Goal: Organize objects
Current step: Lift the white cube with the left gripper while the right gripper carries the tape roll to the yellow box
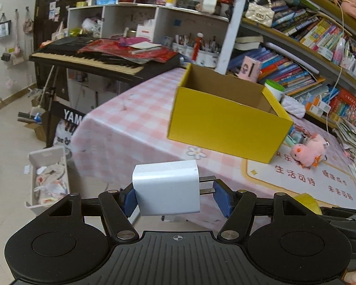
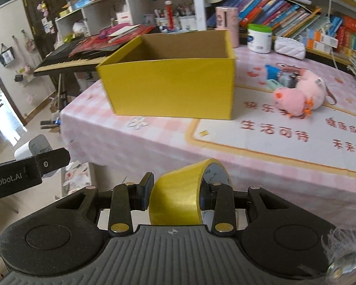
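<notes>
My left gripper [image 1: 174, 193] is shut on a white plug charger [image 1: 166, 187], its two metal prongs against the right pad. It hangs off the table's near left corner, short of the open yellow box [image 1: 225, 121]. My right gripper [image 2: 175, 196] is shut on a roll of yellow tape [image 2: 178, 197], one finger outside the roll and the other inside the ring. The yellow box [image 2: 168, 85] stands ahead on the pink checked tablecloth [image 2: 154, 140], its inside bare as far as I see. The left gripper with the charger [image 2: 33, 146] shows at the left edge of the right wrist view.
A pink plush pig [image 2: 299, 95] and small items [image 2: 280, 77] lie right of the box. A white tub [image 2: 258, 38] and white quilted pouch [image 2: 289, 47] stand behind it. A keyboard piano [image 1: 102, 59] sits left of the table; bookshelves [image 1: 296, 38] line the back. A white bin [image 1: 49, 178] rests on the floor.
</notes>
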The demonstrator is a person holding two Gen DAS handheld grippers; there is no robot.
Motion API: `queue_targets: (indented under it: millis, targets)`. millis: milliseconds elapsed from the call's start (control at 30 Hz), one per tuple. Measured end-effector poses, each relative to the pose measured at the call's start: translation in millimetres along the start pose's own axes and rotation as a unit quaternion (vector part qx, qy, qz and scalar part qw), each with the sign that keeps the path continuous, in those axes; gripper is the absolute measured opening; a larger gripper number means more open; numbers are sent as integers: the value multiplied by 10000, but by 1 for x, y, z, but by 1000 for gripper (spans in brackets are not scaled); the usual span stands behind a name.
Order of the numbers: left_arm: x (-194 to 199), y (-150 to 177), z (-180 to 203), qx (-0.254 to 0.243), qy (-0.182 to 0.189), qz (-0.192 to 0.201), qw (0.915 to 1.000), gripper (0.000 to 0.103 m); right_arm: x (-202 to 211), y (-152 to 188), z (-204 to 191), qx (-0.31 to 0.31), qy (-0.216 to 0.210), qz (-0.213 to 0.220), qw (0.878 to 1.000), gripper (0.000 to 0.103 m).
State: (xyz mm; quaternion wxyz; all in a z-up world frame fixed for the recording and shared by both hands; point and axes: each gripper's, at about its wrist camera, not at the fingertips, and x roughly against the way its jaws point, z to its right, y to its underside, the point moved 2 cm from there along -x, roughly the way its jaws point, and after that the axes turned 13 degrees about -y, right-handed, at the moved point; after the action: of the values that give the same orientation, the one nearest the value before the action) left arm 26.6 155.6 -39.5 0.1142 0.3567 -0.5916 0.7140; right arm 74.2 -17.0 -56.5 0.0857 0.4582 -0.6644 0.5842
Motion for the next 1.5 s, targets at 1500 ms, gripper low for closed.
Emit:
queue_targets:
  millis: [1500]
  targets:
    - [-65,-140,66,-34,206,1138,9933,65,-50,-178,19,1251,-104,1450,9814,33]
